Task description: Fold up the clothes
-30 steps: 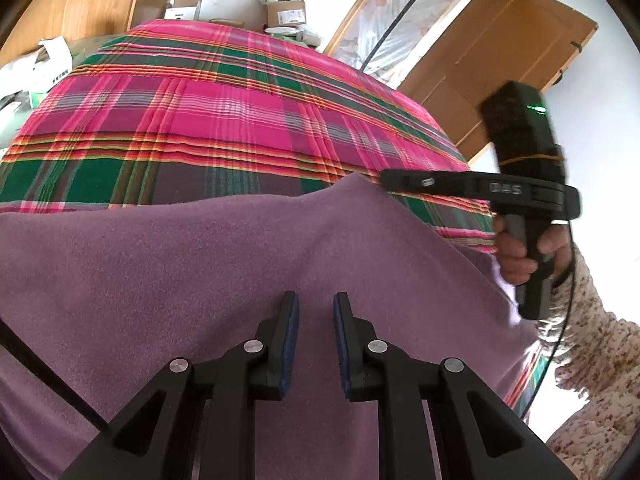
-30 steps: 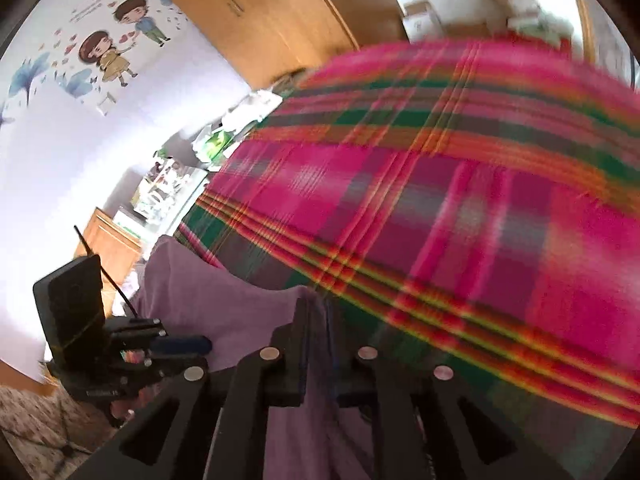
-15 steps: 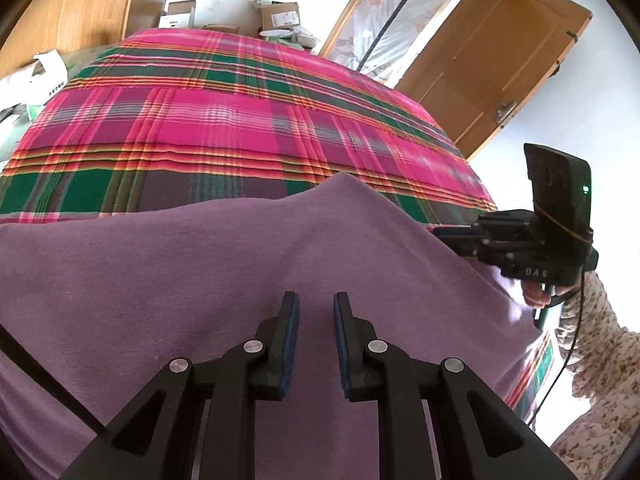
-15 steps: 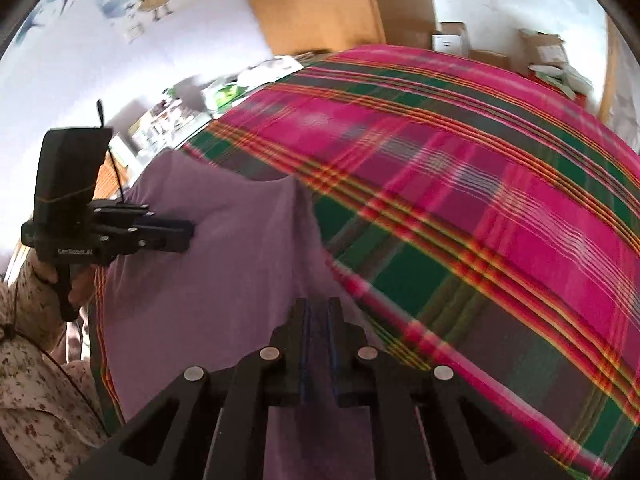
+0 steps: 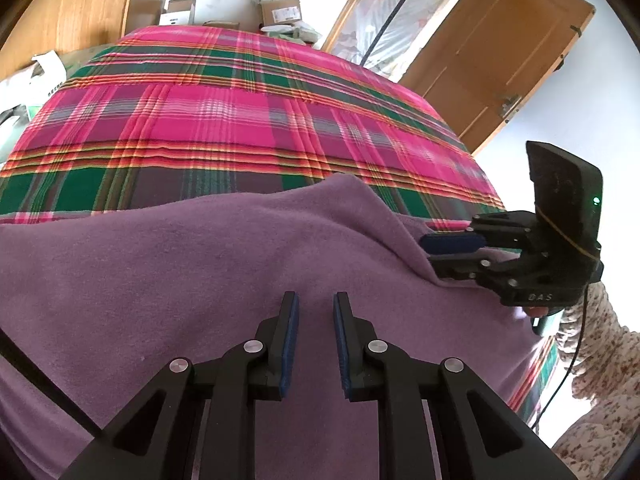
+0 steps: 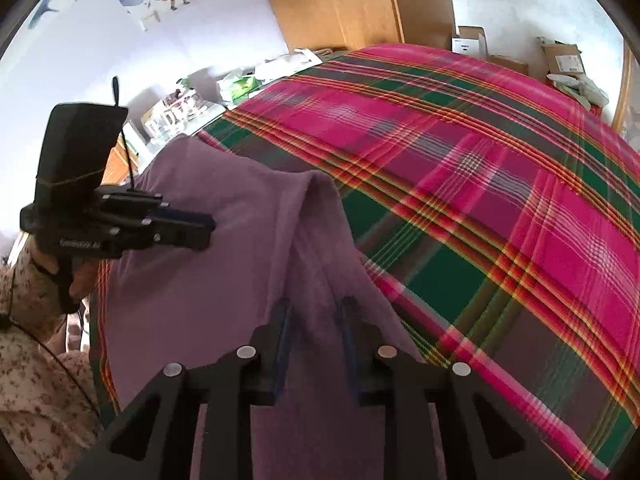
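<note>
Both grippers are at our purple garment [image 5: 200,280] on the plaid bed [image 5: 224,120].
Right gripper [image 6: 314,316] is opening over its raised fold, nearest; left gripper [image 5: 316,320] is slightly apart, holds nothing.

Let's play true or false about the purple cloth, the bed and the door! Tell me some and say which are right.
1. The purple fleece garment lies on a plaid bedspread. True.
2. The bedspread is plain blue. False: it is pink, green and orange plaid.
3. The wooden door stands open. True.
4. The left gripper is lifting the garment. False: its jaws stand apart above the cloth, nothing between them.
5. The right gripper is over the bare bedspread. False: it is at the garment's edge, jaws opening with the cloth between them.
</note>
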Motion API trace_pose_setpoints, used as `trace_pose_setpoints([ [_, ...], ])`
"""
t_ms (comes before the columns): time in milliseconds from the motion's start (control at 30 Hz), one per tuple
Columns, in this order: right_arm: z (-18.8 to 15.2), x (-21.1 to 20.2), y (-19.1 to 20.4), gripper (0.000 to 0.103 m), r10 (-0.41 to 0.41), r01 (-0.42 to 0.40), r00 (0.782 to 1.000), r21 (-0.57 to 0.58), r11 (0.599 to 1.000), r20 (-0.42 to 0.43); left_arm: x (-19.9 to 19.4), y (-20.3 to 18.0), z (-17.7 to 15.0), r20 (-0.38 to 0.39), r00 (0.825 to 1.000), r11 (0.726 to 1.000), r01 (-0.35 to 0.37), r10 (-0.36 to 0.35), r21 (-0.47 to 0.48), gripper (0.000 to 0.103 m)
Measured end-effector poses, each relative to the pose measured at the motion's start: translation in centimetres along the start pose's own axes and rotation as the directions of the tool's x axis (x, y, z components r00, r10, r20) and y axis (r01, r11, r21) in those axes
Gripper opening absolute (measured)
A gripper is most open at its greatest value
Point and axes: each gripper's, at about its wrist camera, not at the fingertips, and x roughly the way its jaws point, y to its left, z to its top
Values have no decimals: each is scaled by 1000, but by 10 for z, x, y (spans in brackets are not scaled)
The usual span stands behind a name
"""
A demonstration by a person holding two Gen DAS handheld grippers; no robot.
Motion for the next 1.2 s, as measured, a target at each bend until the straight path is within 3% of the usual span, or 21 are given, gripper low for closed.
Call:
trace_pose_setpoints([
  [100,4,4,-3,24,13,-13,1000,23,1000,13,1,-1,0,-2,1000,1000,-3,3,-1,18],
  [200,8,4,4,4,-16,16,1000,-8,1000,26,2,-2,0,-3,1000,1000,-5,5,-2,18],
  [267,11,-4,6,3,-40,42,997,-21,999,72,2,-2,0,-4,1000,1000,-3,3,-4,18],
  [367,15,-18,-18,3,-87,74,988,96,993,131,2,-1,0,-4,1000,1000,0,0,-7,18],
  [533,15,5,-25,3,-106,99,993,122,988,51,3,-2,1,-7,1000,1000,-7,7,0,18],
  [767,13,-14,-33,5,-126,108,988,175,979,91,3,-11,7,-8,1000,999,-18,18,33,18],
  [967,-2,-51,-37,5,-152,118,978,216,969,145,10,-34,28,-10,999,991,46,-45,123,18],
  [1100,-25,-63,-24,5,-166,143,978,171,975,126,29,-49,43,-48,997,982,66,-58,174,18],
  [1200,-43,-64,-20,5,-232,215,969,169,962,89,47,-49,50,-96,992,982,99,-85,161,18],
])
